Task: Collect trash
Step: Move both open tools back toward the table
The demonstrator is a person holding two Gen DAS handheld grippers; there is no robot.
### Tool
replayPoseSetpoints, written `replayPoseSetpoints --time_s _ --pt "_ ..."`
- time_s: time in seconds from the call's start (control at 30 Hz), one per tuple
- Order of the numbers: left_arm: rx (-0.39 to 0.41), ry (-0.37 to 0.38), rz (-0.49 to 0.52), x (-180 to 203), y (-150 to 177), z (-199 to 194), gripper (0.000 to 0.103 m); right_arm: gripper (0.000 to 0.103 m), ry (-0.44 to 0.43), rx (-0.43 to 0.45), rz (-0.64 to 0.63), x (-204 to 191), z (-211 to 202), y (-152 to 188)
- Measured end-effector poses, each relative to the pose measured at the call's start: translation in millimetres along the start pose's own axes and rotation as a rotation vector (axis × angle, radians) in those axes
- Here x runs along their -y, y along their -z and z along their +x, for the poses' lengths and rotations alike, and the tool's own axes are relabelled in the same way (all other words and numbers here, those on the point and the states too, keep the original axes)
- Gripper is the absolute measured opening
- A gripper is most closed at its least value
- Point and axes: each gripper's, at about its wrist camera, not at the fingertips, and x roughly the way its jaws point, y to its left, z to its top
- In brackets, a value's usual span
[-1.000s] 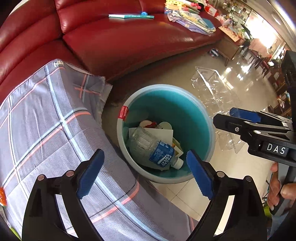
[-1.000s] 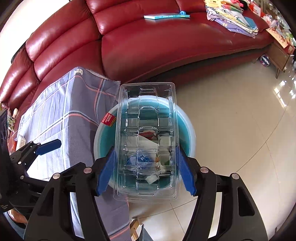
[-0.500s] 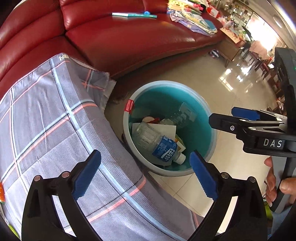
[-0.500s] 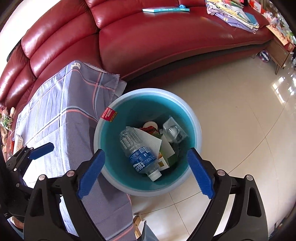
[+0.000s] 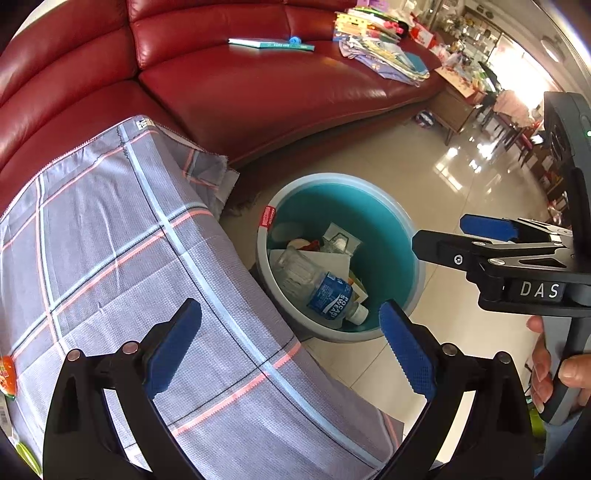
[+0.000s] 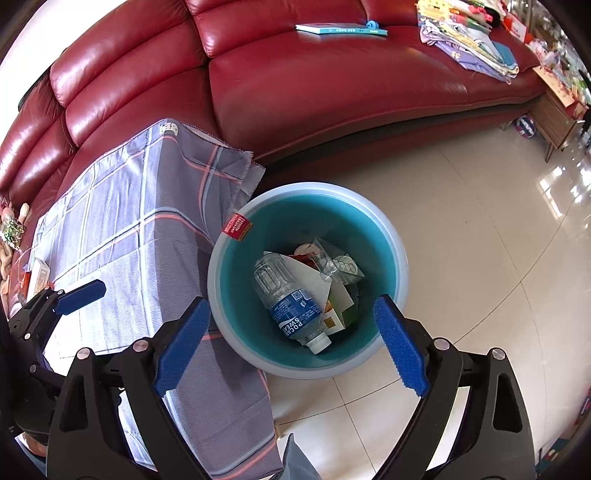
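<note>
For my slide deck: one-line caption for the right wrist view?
Open right gripper above teal bin holding plastic bottle and clear tray.

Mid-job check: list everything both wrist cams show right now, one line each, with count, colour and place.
bin: one, teal inside, pale rim, on the floor beside the table
bottle: one, clear, blue label, lying in the bin
clear plastic tray: one, transparent, in the bin, behind the bottle
paper and card scraps: several, white and green, in the bin
tablecloth: one, grey plaid, over the table
sofa: one, red leather, behind the bin
book: one, teal, on the sofa
left gripper: black, blue pads, open, empty
right gripper: black, blue pads, open, empty
</note>
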Motion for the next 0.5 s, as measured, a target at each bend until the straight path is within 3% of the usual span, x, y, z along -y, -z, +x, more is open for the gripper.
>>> replayPoseSetpoints --time_s 0.27,0.5 --pt "0.041 -0.005 -0.031 -19.0 12.9 -26.4 0.099 0.089 0.004 0.015 -0.05 -31.2 -17.6 6.4" --pt "0.071 -0.034 -0.101 -57.4 38.5 -55.7 0.099 0.089 -0.009 0.009 -0.122 -76.7 -23.8 14.9"
